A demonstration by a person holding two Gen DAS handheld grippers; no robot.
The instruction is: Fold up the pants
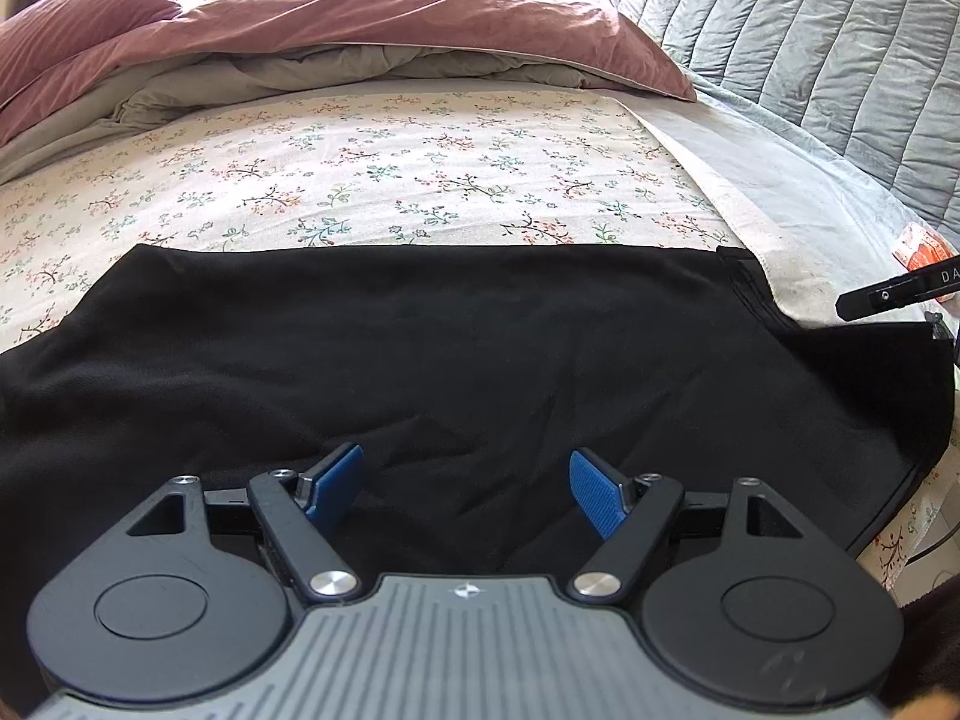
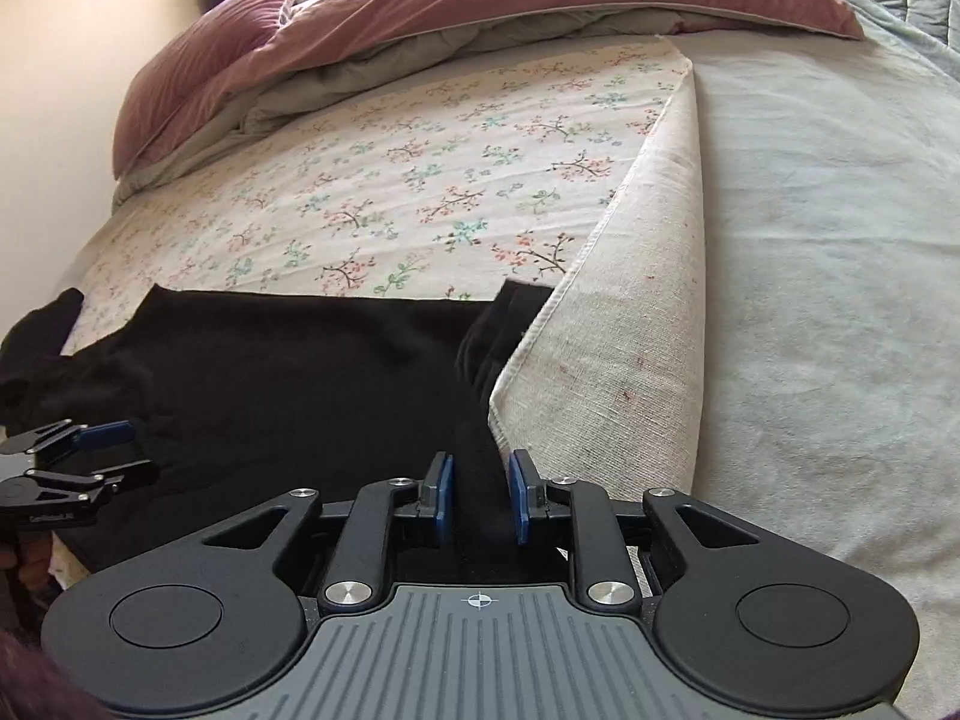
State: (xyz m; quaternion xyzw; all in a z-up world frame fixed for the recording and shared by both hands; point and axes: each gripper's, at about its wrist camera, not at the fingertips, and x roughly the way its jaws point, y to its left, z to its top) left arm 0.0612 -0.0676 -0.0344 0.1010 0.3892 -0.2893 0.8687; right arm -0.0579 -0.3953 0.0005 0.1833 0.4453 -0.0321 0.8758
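On the bed: black pants (image 1: 456,336) lie spread flat over a flowered sheet (image 1: 372,168), reaching from the left side to the sheet's right edge.
Far left: a pink pillow (image 2: 198,60) and a pink duvet (image 1: 360,18) with a grey underside are heaped at the far end of the bed.
Left gripper (image 1: 467,492): hangs over the near part of the pants, its blue pads (image 1: 336,483) spread wide, nothing between them (only dark cloth below).
Middle right: a bunched strip of the pants runs along the sheet's turned-up edge (image 2: 600,324).
Right gripper (image 2: 480,498): its pads (image 2: 519,495) stand narrowly apart on either side of that strip; whether they press on it I cannot tell.
Far right: a grey blanket (image 2: 828,252) covers the rest of the bed, with a quilted grey headboard (image 1: 810,36) beyond.
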